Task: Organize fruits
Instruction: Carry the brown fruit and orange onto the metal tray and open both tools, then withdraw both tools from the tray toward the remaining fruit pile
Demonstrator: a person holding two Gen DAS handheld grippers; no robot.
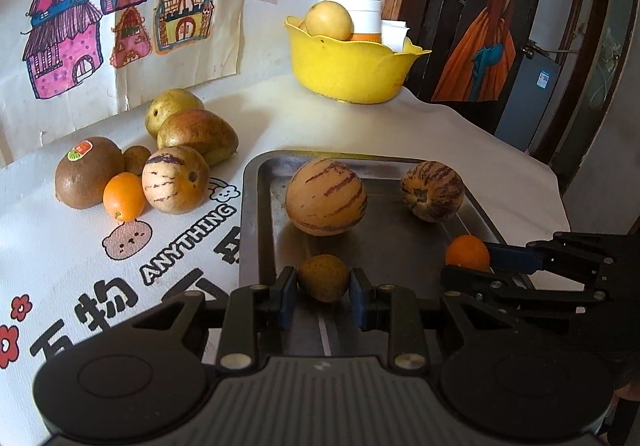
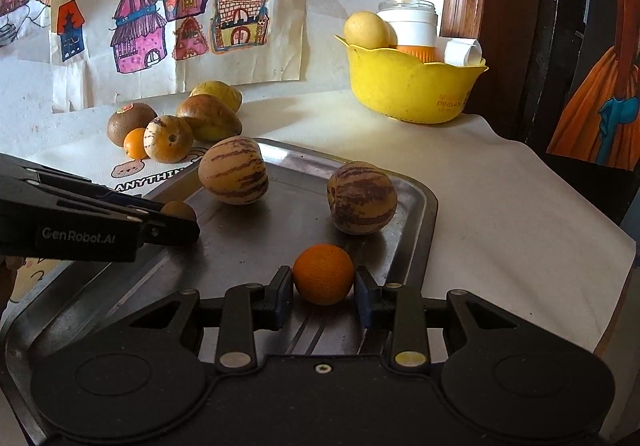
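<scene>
- Left gripper at the tray's near-left edge, pads touching both sides of a small brown fruit; looks clamped on it, held just over or on the tray floor, can't tell which. Likely mid-placement.
- Right gripper at the tray's near-right edge, fingers pressed on a small orange fruit; same read, being set down or just lifted, unclear.
- Both small fruits kept to the near edge, probably grouped by kind, apart from the bigger ones.
- Mid tray: two striped melons, apart from each other, free, toward the far edge.
- Off the tray's left edge, on the tablecloth: unsorted pile with a kiwi, a kumquat, a third striped melon, pears behind. Touching one another, so picking one may roll the others.
- Far-right corner of the table: yellow bowl holding a yellow fruit and jars; out of the way.
- The two grippers sit near each other; crossing is the main obstruction risk.
</scene>
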